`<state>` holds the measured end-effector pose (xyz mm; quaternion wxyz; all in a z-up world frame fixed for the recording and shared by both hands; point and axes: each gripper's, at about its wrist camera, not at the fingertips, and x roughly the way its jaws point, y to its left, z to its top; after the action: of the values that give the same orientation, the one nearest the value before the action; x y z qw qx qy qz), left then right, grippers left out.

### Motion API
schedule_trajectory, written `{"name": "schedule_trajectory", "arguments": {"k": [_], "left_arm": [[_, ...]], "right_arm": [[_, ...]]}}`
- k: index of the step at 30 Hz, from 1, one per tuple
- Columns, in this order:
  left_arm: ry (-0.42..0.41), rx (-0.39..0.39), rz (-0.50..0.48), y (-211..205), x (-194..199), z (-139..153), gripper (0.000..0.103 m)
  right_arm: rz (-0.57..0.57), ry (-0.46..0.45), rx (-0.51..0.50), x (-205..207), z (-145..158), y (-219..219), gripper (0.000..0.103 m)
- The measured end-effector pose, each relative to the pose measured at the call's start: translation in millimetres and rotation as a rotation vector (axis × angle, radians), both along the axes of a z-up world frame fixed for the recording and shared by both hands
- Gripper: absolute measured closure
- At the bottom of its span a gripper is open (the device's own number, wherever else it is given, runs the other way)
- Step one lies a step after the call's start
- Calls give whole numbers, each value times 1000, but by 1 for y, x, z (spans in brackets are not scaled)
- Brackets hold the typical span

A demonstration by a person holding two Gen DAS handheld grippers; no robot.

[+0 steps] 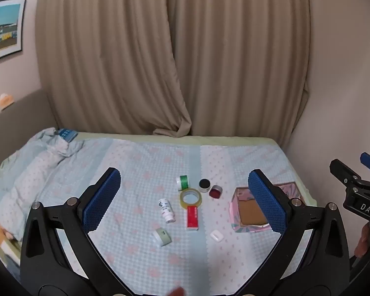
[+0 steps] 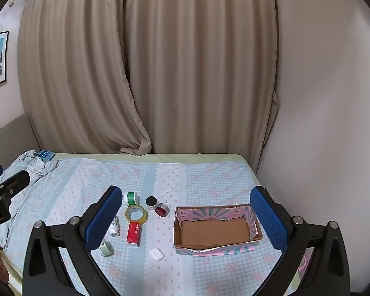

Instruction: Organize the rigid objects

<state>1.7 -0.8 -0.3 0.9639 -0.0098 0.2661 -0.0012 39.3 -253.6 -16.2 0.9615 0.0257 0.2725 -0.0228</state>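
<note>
Several small items lie on the bed sheet: a tape roll (image 1: 190, 198) (image 2: 136, 213), a red box (image 1: 192, 217) (image 2: 133, 233), a white bottle (image 1: 166, 210) (image 2: 115, 226), a green-labelled jar (image 1: 183, 182) (image 2: 131, 197), a black-lidded jar (image 1: 204, 185) (image 2: 151, 202), a red jar (image 1: 215, 192) (image 2: 162, 209), a white earbud case (image 1: 216, 236) (image 2: 156, 253) and a pale green case (image 1: 162, 236) (image 2: 105, 247). An open cardboard box (image 1: 250, 212) (image 2: 215, 230) stands to their right. My left gripper (image 1: 185, 202) and right gripper (image 2: 185, 219) are open, empty, above the bed.
Beige curtains hang behind the bed. A crumpled blanket (image 1: 24, 170) lies at the left. A wall (image 2: 320, 123) bounds the bed's right side. The right gripper's body (image 1: 357, 192) shows at the left view's right edge.
</note>
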Motion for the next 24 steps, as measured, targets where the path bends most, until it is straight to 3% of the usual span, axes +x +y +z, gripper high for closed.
{"name": "schedule_trajectory", "arguments": {"k": [24], "left_arm": [[-19, 18, 24, -6, -6, -1, 0]], "right_arm": [[4, 9, 0, -4, 3, -2, 0]]}}
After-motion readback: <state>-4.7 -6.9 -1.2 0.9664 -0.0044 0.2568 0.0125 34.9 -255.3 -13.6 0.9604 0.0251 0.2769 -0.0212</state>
